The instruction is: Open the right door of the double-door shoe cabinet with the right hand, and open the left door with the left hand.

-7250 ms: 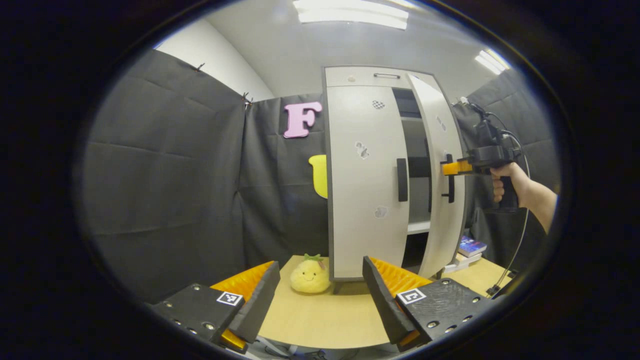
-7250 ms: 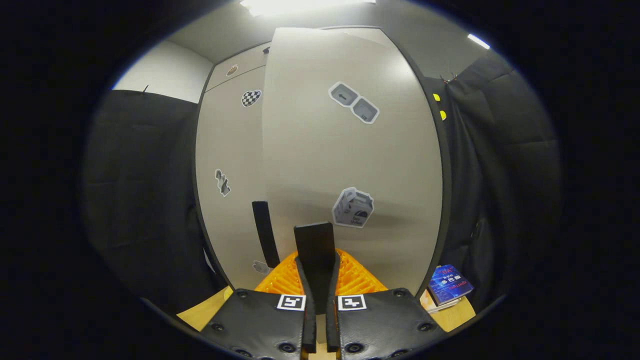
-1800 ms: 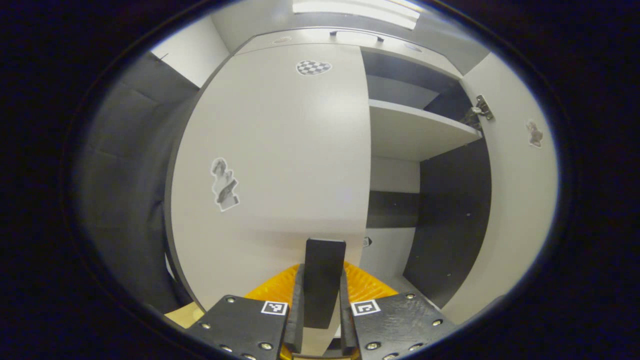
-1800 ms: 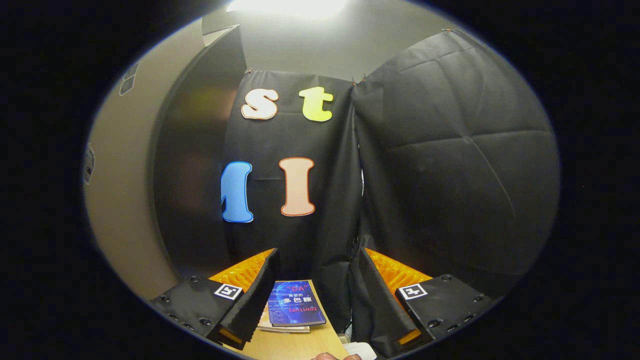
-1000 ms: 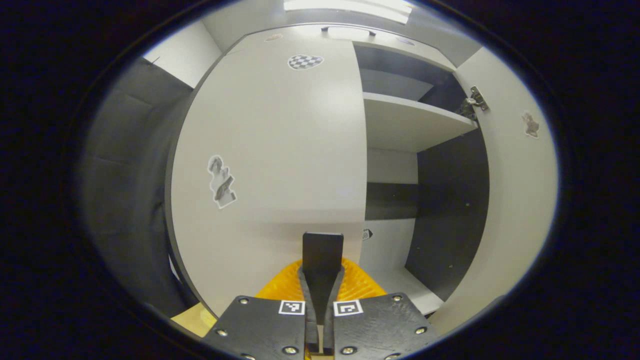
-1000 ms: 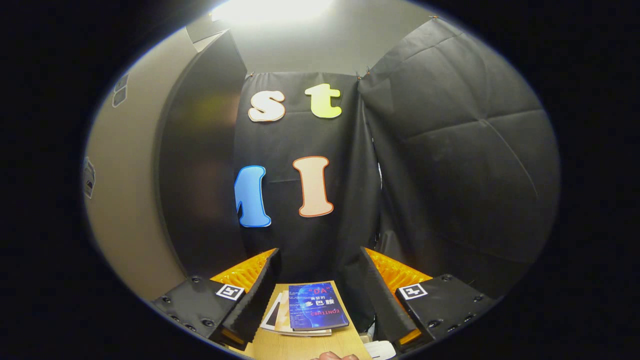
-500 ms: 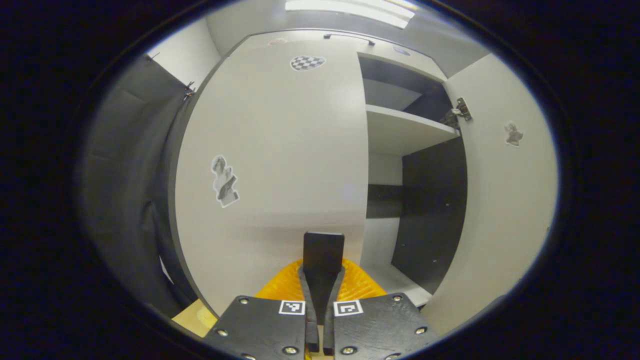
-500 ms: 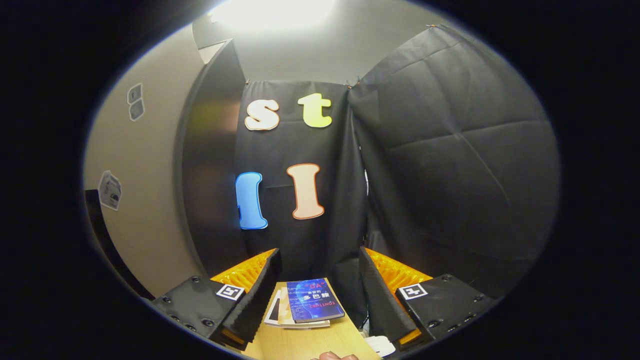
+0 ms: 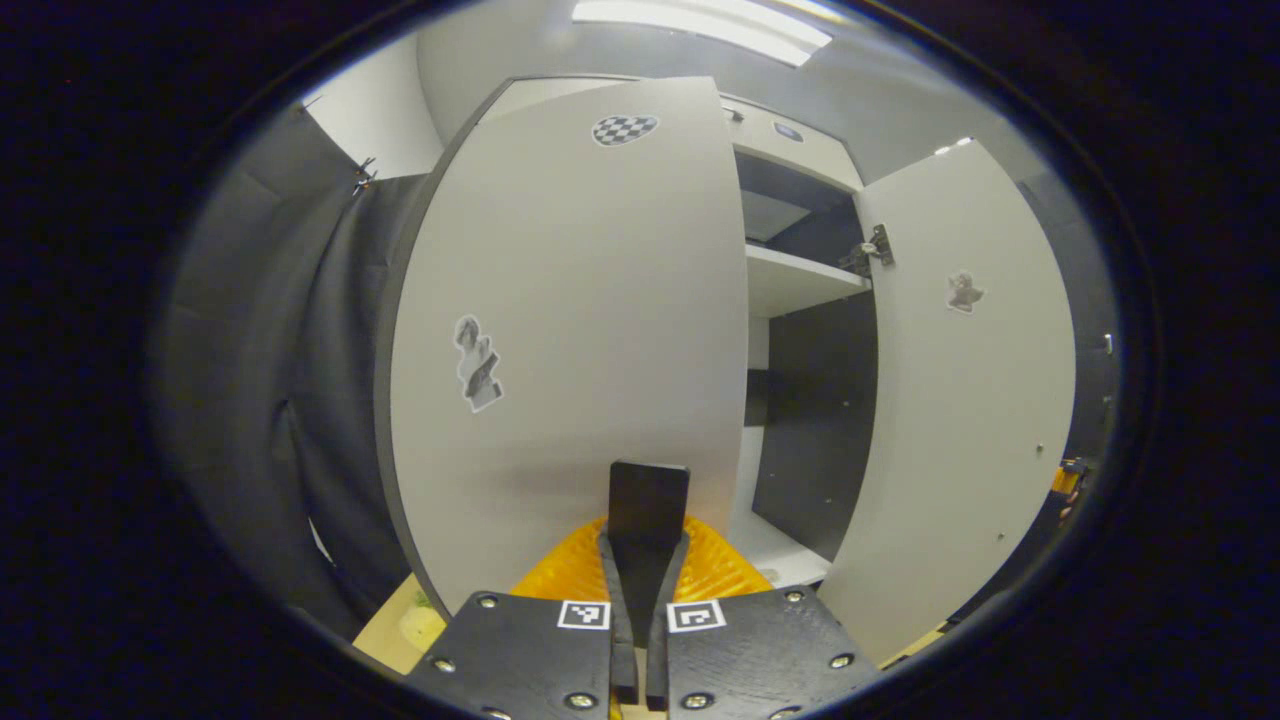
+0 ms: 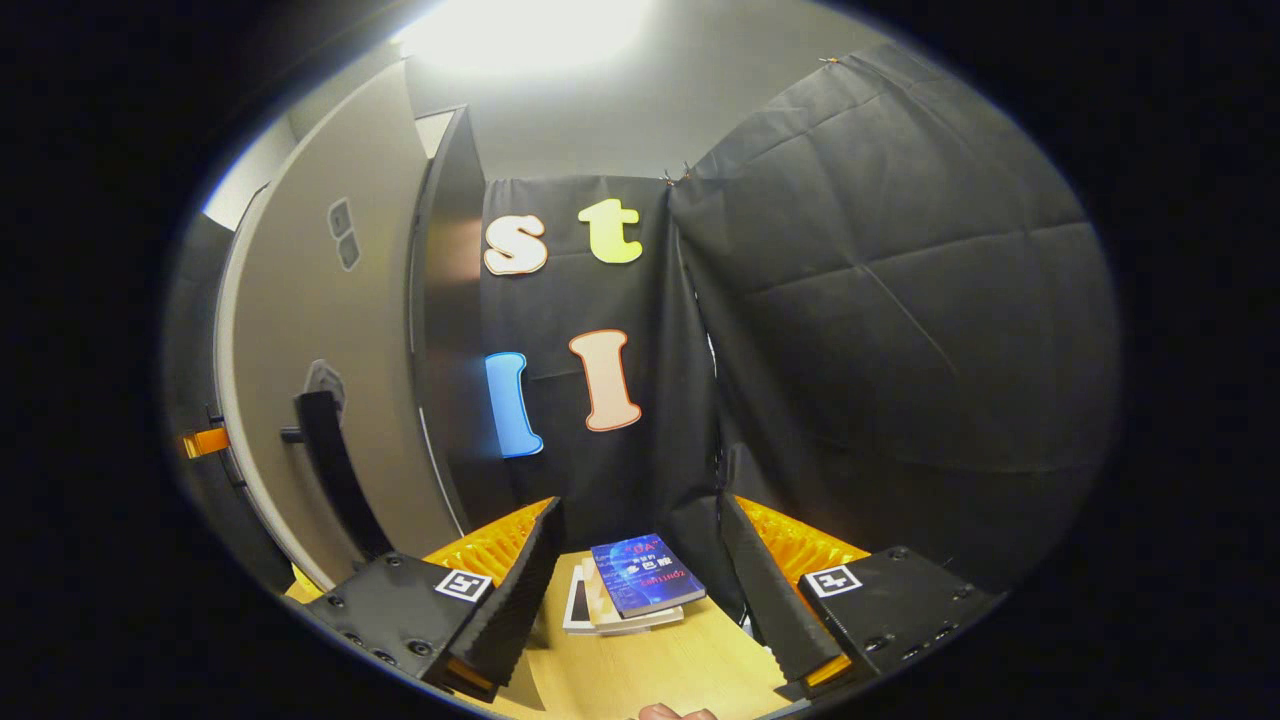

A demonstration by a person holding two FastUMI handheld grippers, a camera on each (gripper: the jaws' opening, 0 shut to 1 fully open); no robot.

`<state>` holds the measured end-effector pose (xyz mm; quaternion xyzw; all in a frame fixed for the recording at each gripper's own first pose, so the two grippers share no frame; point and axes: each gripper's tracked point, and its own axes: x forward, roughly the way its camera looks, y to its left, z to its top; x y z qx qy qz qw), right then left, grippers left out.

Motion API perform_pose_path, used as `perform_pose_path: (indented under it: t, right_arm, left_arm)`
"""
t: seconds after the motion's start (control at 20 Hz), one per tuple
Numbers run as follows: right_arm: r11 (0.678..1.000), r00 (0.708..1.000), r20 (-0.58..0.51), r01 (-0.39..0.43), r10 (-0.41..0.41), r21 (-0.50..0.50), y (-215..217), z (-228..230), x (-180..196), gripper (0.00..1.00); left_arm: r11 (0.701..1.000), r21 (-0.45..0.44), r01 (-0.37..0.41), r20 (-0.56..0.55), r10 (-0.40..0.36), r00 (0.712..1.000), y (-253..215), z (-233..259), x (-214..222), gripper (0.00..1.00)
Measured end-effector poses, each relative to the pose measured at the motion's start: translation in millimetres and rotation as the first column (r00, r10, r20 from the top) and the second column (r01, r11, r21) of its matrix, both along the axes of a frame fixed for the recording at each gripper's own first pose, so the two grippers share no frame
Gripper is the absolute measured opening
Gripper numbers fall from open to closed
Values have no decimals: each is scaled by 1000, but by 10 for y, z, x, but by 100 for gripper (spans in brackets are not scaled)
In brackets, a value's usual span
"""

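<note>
Left gripper: your fingers pinch the left door's dark handle at 6 o'clock; left door swung partly out
Right gripper: your fingers spread wide, holding nothing
Right door: open at 3 o'clock; shelf exposed
Nearby: stacked books on the table, between your right fingers

Left gripper clamped on the dark handle of the left door, which stands partly open. Right door swung wide, white shelf and dark interior between them.
</note>
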<state>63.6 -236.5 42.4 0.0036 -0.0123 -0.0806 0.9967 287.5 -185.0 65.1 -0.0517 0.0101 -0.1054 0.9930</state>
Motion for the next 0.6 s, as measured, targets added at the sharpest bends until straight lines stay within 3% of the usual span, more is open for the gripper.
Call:
perform_pose_path:
  t: [0.4,0.6]
  right_arm:
    - [999,999,-33,38,-38,13,246,-137,-519,98]
    - [999,999,1,39,-39,-6,385,-70,-684,98]
  left_arm:
    - [998,-23,53,15,-52,999,-2,54,-25,6]
    - [999,-23,49,21,-48,999,19,68,-56,6]
